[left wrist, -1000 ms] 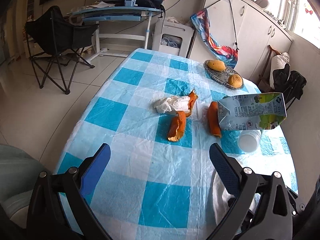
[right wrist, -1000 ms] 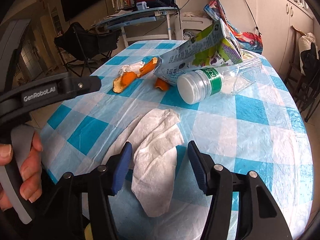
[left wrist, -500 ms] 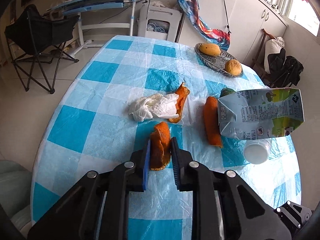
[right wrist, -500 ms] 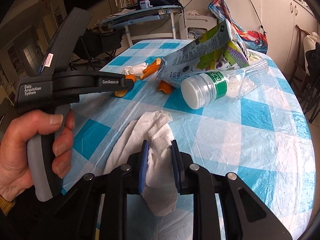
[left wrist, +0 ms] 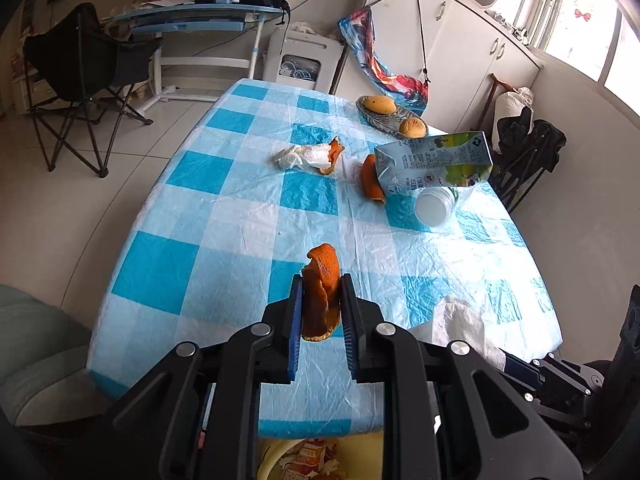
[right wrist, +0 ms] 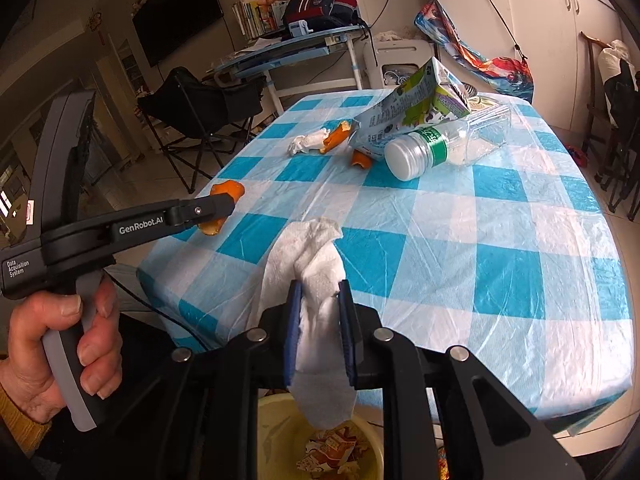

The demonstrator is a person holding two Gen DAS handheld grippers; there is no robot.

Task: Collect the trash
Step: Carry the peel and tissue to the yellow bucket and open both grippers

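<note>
Bin (right wrist: 280, 432): nearest, below table edge; positioned to receive drops.
Right gripper (right wrist: 319, 332): clamped on paper towel (right wrist: 320, 280), tail hanging over bin.
Left gripper (left wrist: 320, 320): clamped on orange peel (left wrist: 322, 284), lifted clear of table (left wrist: 224, 216) for transfer.
Far: carton (left wrist: 436, 160), bottle (left wrist: 436, 208), tissue (left wrist: 300, 156) uncollected.

The left gripper (left wrist: 320, 300) points forward and downward, its blue-padded jaws clamped on a curl of orange peel (left wrist: 321, 291) that stands up between them and pokes out past the tips. The right gripper (right wrist: 319, 304) tilts down likewise, jaws pinched on a white paper napkin (right wrist: 316, 280) whose tail hangs below them. A bare hand (right wrist: 60, 344), fingers curled round the grey handle, holds the left gripper.
</note>
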